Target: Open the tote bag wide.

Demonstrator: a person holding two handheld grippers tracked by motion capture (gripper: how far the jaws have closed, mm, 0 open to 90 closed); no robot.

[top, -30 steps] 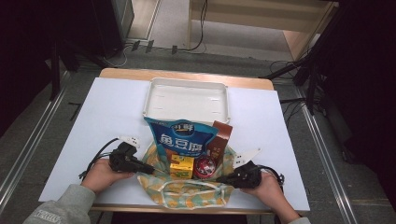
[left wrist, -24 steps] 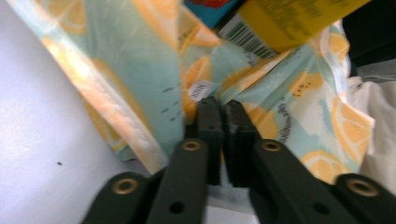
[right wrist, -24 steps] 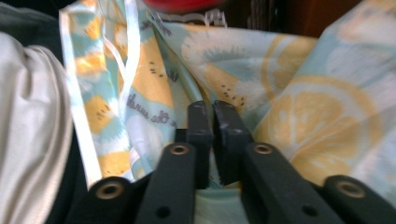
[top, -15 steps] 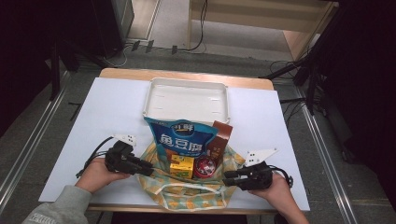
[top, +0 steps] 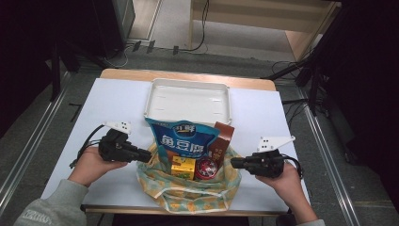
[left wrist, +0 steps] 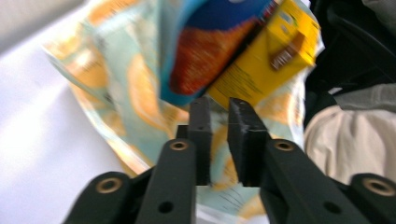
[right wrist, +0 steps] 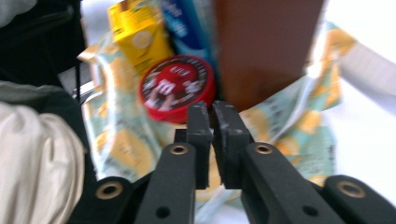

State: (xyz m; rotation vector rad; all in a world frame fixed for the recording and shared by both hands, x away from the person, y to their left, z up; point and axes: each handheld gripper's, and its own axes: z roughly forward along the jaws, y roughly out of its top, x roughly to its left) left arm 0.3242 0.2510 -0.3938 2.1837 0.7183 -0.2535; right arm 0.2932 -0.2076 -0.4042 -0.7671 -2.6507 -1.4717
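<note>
Patterned cloth bag (top: 188, 186) lay on the white table (top: 113, 106), mouth open, between the two grippers.

Left gripper (top: 147, 155): jaws narrow and just then closing. Its own view showed a slim gap with bag cloth (left wrist: 140, 84) behind the tips; could not tell whether the pads pinched the rim.

Right gripper (top: 234, 163): jaws nearly together, a thin slit left, tips at the bag's other rim (right wrist: 299, 116); a pinch on the cloth could not be told.

Just beyond the left fingertips: yellow box (left wrist: 271, 56) and blue snack pouch (left wrist: 219, 42). Just beyond the right fingertips: red round tin (right wrist: 177, 88), brown packet (right wrist: 266, 46) beside it. White tray (top: 188, 101) stood past the bag, well apart from both grippers.
</note>
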